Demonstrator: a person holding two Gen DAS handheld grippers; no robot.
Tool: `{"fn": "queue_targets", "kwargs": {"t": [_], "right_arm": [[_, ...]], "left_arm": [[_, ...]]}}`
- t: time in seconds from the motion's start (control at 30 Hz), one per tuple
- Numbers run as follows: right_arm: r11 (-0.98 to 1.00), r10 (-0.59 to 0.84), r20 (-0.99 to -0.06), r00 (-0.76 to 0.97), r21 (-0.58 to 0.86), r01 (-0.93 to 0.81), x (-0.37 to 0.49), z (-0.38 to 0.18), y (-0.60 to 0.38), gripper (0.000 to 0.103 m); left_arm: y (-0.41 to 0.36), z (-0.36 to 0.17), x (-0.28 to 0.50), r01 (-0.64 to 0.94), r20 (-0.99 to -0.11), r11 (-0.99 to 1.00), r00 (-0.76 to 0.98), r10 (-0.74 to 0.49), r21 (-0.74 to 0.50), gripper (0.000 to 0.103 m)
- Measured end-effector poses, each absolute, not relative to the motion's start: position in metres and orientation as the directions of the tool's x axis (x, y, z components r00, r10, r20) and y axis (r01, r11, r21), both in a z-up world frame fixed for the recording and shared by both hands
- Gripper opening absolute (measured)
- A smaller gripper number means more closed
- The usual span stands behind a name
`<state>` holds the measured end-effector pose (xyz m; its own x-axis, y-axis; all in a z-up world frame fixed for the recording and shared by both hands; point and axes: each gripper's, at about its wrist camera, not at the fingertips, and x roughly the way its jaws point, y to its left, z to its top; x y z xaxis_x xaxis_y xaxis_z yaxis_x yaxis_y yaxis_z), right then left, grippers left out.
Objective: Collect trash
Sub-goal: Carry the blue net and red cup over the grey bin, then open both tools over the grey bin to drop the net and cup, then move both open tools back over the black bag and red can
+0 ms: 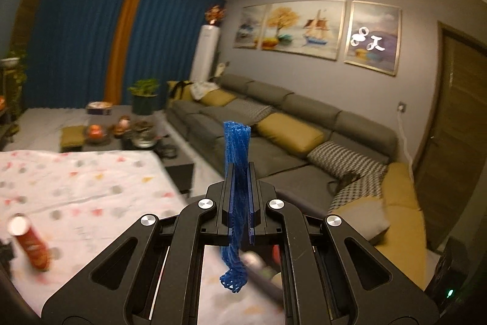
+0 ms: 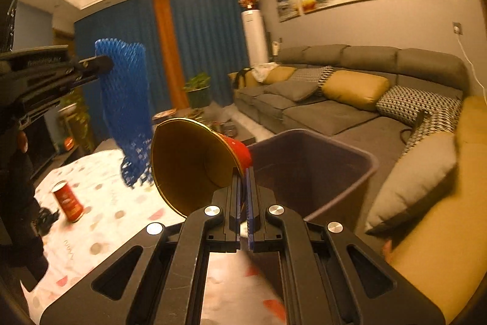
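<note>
Two pieces of trash are held above the table and the bin, one in each gripper.

One table under a spotted cloth and one dark bin just beside it are seen; one blue foam net is clamped in the left gripper, its long axis vertical, hanging above the table; one red paper cup is pinched at its wall by the right gripper, lying sideways, mouth toward the camera, at the bin's rim; one red can is left tilted on the table.

A red can stands tilted on the worktop, which is covered by a white, spotted cloth.
</note>
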<state>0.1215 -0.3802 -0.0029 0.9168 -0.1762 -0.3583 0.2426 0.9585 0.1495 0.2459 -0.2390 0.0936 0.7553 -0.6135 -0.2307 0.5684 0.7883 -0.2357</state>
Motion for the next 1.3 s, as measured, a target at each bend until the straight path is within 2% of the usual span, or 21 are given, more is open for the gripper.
{"fn": "queue_targets", "kwargs": {"t": [0.2,0.43,0.57,0.67,0.7,0.73,0.77,0.8,0.83,0.93,1.03,1.3], "right_arm": [[0.942,-0.219,-0.368,0.903,0.162,0.295,0.119,-0.012,-0.409,0.004],[0.94,-0.216,-0.406,0.888,0.159,0.301,0.129,-0.03,-0.421,0.004],[0.941,-0.21,-0.423,0.882,0.156,0.299,0.138,-0.035,-0.425,0.004],[0.943,-0.206,-0.434,0.877,0.152,0.297,0.143,-0.04,-0.425,0.004],[0.943,-0.205,-0.438,0.876,0.15,0.296,0.144,-0.041,-0.425,0.004],[0.944,-0.204,-0.445,0.872,0.146,0.295,0.146,-0.043,-0.424,0.004],[0.945,-0.2,-0.45,0.87,0.146,0.293,0.149,-0.044,-0.426,0.004],[0.946,-0.196,-0.455,0.868,0.145,0.29,0.15,-0.045,-0.425,0.004],[0.947,-0.195,-0.461,0.865,0.141,0.289,0.153,-0.046,-0.423,0.004],[0.951,-0.186,-0.473,0.861,0.134,0.279,0.159,-0.048,-0.417,0.004],[0.952,-0.187,-0.481,0.857,0.126,0.278,0.163,-0.049,-0.416,0.004],[0.953,-0.191,-0.52,0.833,0.103,0.283,0.176,-0.056,-0.409,0.007]], "left_arm": [[-0.293,0.069,0.259,0.626,-0.209,0.711,0.685,-0.698,-0.32,0.006],[-0.318,0.007,0.282,0.594,-0.343,0.721,0.635,-0.692,-0.356,0.006],[-0.322,-0.01,0.288,0.587,-0.397,0.726,0.608,-0.688,-0.358,0.007],[-0.321,-0.02,0.291,0.584,-0.428,0.732,0.595,-0.68,-0.351,0.017],[-0.319,-0.023,0.291,0.583,-0.437,0.732,0.59,-0.679,-0.352,0.024],[-0.318,-0.024,0.292,0.58,-0.442,0.735,0.59,-0.676,-0.351,0.039],[-0.315,-0.025,0.291,0.573,-0.445,0.74,0.593,-0.671,-0.351,0.046],[-0.311,-0.026,0.29,0.565,-0.443,0.747,0.603,-0.664,-0.35,0.059],[-0.306,-0.026,0.288,0.554,-0.439,0.757,0.618,-0.652,-0.346,0.066],[-0.286,-0.025,0.277,0.521,-0.421,0.785,0.663,-0.619,-0.335,0.08],[-0.263,-0.023,0.265,0.481,-0.409,0.813,0.704,-0.581,-0.328,0.086],[-0.193,-0.016,0.228,0.352,-0.431,0.88,0.772,-0.466,-0.32,0.095]]}}
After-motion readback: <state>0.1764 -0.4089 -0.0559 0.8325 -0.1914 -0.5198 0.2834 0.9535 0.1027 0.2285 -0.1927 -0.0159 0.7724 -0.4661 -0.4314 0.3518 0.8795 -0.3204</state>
